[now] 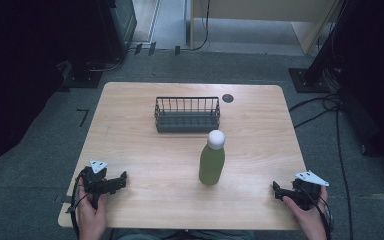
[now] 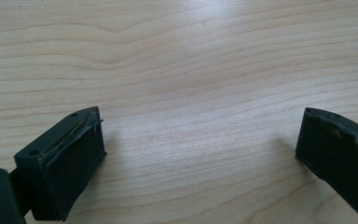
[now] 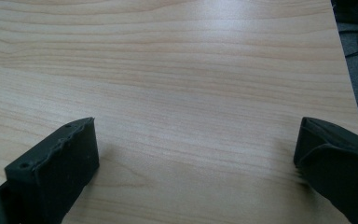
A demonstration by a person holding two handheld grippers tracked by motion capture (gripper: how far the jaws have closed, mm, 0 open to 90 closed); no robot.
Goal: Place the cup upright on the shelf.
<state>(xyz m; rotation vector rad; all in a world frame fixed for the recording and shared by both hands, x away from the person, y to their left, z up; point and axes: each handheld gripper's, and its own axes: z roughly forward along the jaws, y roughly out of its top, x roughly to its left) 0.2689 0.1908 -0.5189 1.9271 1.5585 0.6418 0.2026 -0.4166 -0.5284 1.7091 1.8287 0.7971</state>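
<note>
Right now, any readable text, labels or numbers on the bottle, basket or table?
None readable. The green bottle with its white cap shows no label. The dark wire basket is plain. The table is bare wood grain, apart from a small dark round spot, unmarked at this size.

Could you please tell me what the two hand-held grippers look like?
Both are black. The left gripper and the right gripper each carry a pale grey three-cornered plate on top and trail thin black cables. Up close, each has two blocky dark jaws with worn, ragged pad edges.
</note>
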